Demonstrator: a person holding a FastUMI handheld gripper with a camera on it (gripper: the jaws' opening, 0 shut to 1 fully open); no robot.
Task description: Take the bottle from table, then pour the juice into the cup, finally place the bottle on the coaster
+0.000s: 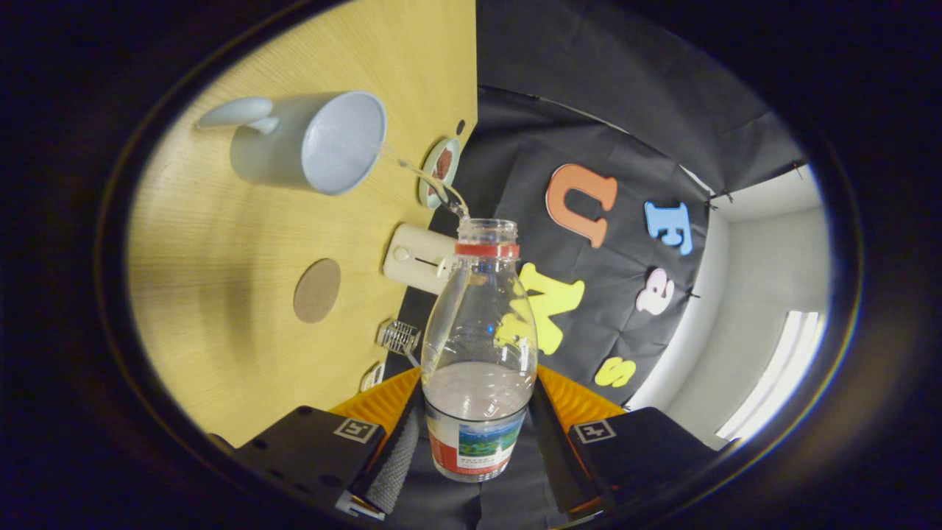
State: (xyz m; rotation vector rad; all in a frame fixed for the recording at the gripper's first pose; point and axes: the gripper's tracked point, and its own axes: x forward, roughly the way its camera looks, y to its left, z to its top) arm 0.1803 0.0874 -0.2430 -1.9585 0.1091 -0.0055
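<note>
Gripper view: tongs (478, 434) clamp bottle (480, 346), seemingly pouring.

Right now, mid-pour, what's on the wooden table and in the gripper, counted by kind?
Clear plastic bottles, clamped between both fingers, pouring: 1
Pale grey handled cups: 1
Round brown coasters: 1
Small round dishes: 1
Cream rectangular boxes: 1
Total: 5

Bottle (480, 346) between the fingers (390, 460); cup (309, 141) beyond, coaster (317, 290) seemingly nearer.
</note>
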